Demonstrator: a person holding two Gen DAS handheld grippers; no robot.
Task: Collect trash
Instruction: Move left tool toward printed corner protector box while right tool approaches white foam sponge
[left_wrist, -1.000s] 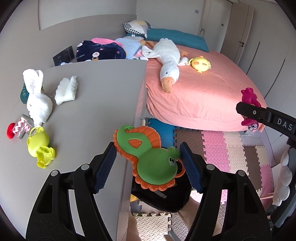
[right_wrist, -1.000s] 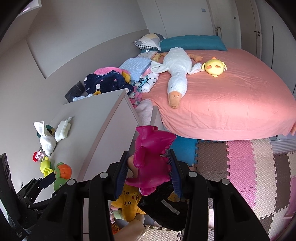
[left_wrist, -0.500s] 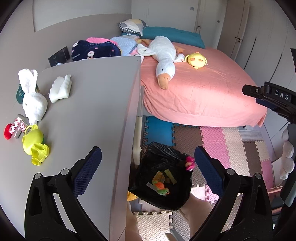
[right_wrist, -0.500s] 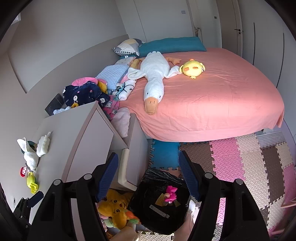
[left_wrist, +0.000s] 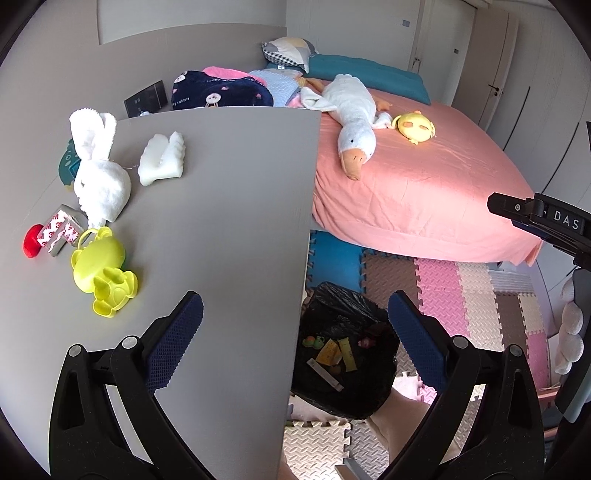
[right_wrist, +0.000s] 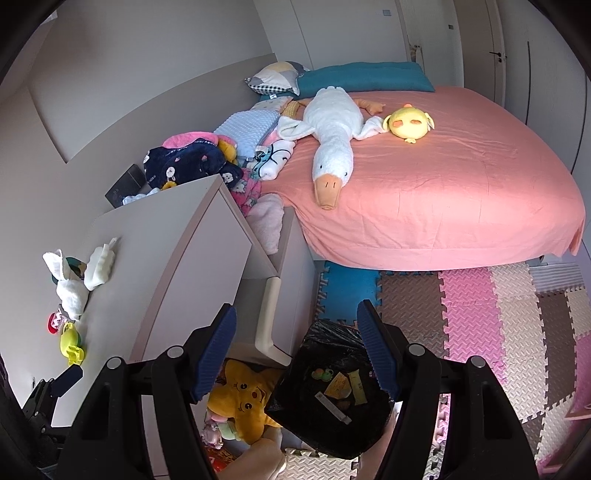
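Both hands are empty at the moment. The left gripper (left_wrist: 291, 321) hangs with its jaws spread wide over the edge of the grey table (left_wrist: 229, 206), and the right gripper (right_wrist: 295, 347) is just as wide apart above the black trash bag (right_wrist: 332, 398) on the floor beside that table. A second ago each held a toy, a green-and-orange one on the left and a magenta one on the right; both have been let go, and a small green toy (left_wrist: 314, 341) now lies in the bag among some yellow wrappers (left_wrist: 338, 352).

I'd say the job is partway through. On the table, well away from the bag, a yellow toy (left_wrist: 103, 273), a red piece (left_wrist: 31, 240), a roll of tape (left_wrist: 61, 230), a white plush rabbit (left_wrist: 98, 173) and a white foam piece (left_wrist: 162, 160) remain to be gathered.
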